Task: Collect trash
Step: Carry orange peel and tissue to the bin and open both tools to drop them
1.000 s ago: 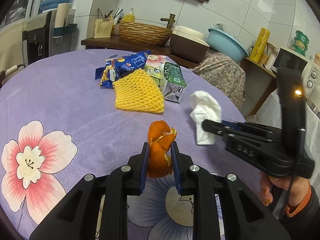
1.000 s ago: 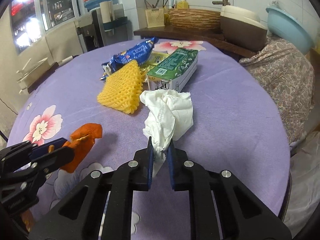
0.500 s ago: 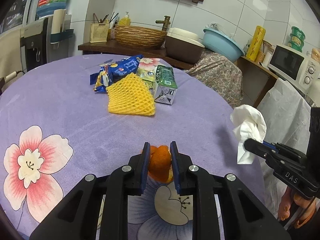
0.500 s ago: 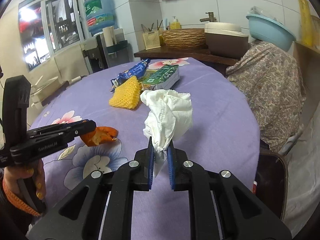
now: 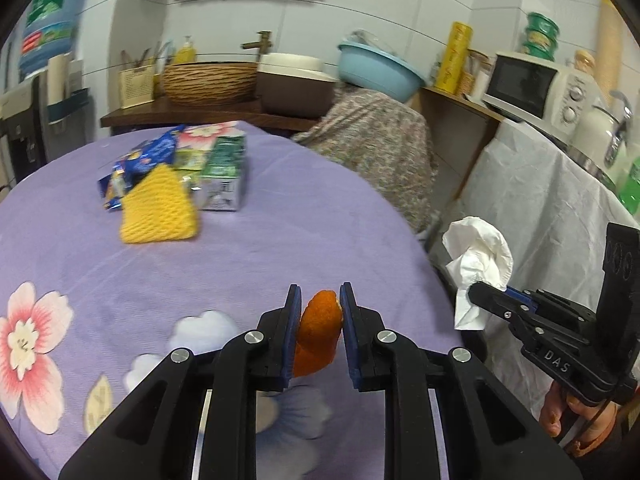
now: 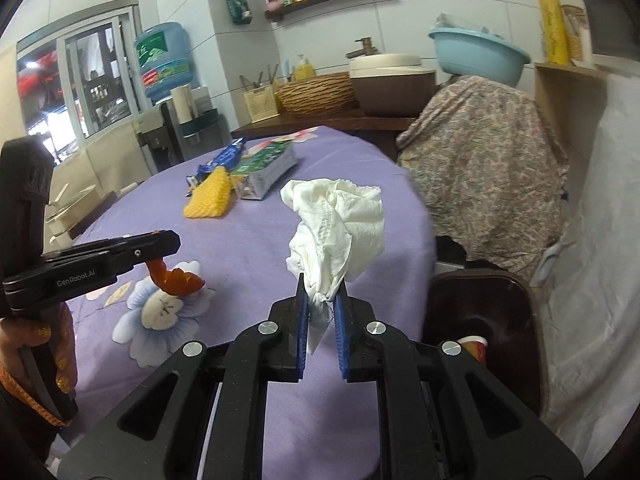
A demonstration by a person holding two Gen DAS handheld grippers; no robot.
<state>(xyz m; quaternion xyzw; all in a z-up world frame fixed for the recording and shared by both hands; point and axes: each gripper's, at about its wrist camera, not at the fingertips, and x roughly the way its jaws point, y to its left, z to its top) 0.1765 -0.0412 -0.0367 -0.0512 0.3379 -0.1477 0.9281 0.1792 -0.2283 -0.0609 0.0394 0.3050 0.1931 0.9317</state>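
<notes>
My left gripper [image 5: 320, 304] is shut on a piece of orange peel [image 5: 318, 328], held above the purple flowered tablecloth [image 5: 260, 248]. The same peel [image 6: 174, 280] hangs from the left gripper [image 6: 160, 244] in the right wrist view. My right gripper [image 6: 321, 292] is shut on a crumpled white tissue [image 6: 336, 232], held near the table's right edge. From the left wrist view the tissue [image 5: 478, 260] and right gripper [image 5: 476, 292] are beyond that edge. Far back on the table lie a yellow foam net [image 5: 160, 208], a blue wrapper [image 5: 148, 160] and a green carton [image 5: 224, 176].
A dark brown bin [image 6: 480, 320] with a paper cup [image 6: 474, 348] inside stands on the floor right of the table. A cloth-covered object [image 6: 480, 152], a white-draped counter [image 5: 540, 208] with a microwave [image 5: 532, 88], and a sink shelf [image 5: 224, 108] surround the table.
Both grippers have moved right toward the table's edge, carrying the peel and the tissue. The right gripper now holds the tissue past the edge. The trash pile looks farther away.
</notes>
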